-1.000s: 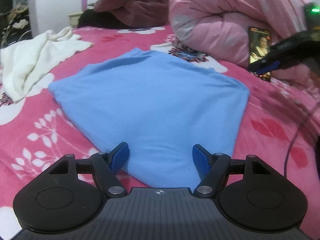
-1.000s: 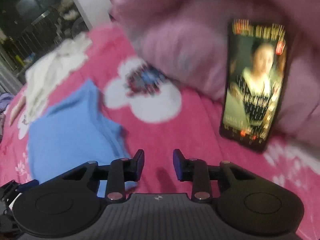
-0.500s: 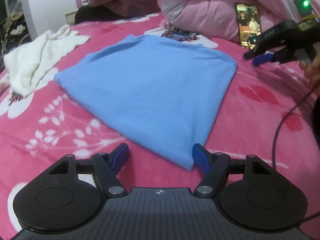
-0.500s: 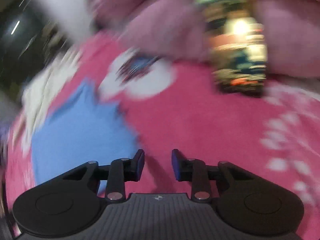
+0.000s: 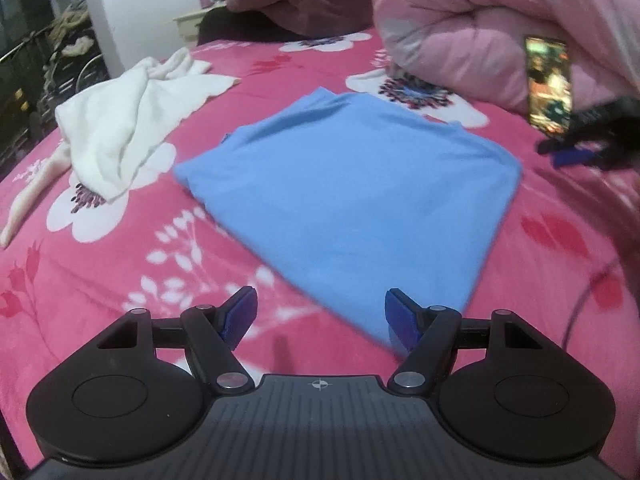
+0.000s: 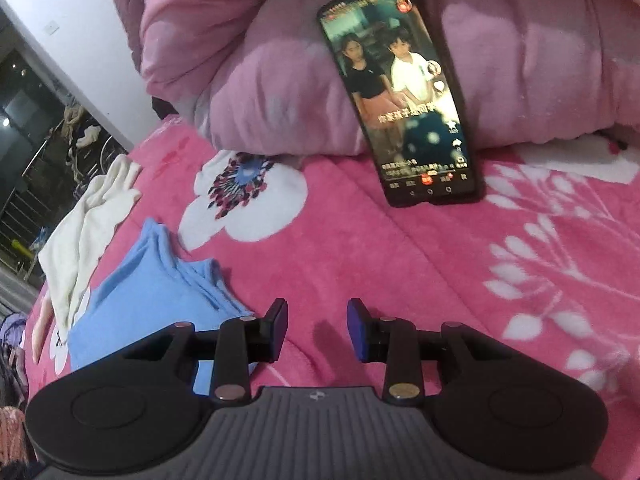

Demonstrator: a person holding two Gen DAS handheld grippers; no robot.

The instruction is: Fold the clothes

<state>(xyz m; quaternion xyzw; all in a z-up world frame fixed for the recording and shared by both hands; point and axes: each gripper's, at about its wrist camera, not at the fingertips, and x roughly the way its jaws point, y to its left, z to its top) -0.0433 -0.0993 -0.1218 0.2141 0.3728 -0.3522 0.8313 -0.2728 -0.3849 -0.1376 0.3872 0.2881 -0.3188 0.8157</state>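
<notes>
Since half a second ago the left gripper (image 5: 320, 314) has drawn back from the blue garment (image 5: 352, 200): the folded cloth's near corner, which then sat between the blue pads, now lies just ahead of the right pad, and bare bedspread (image 5: 100, 272) shows between the fingers. Its jaws stand wide apart and hold nothing. The garment itself lies folded flat in the middle of the bed, as it did before.

The right gripper (image 6: 316, 326) has steadied; its view, smeared a moment ago, is now sharp. Its jaws are moderately open and empty, hovering over pink floral bedspread (image 6: 440, 260), with the blue garment (image 6: 160, 284) off to its left, one edge passing under the left finger linkage. In the left wrist view the right gripper (image 5: 576, 152) appears blurred at the far right, beyond the garment's edge.

A phone (image 6: 400, 92) leans against the pink quilt (image 6: 260, 80), screen lit with a video of two children. Chinese captions cross the screen but are too small to read reliably. A white garment (image 5: 132, 128) lies crumpled to the left of the blue one.
</notes>
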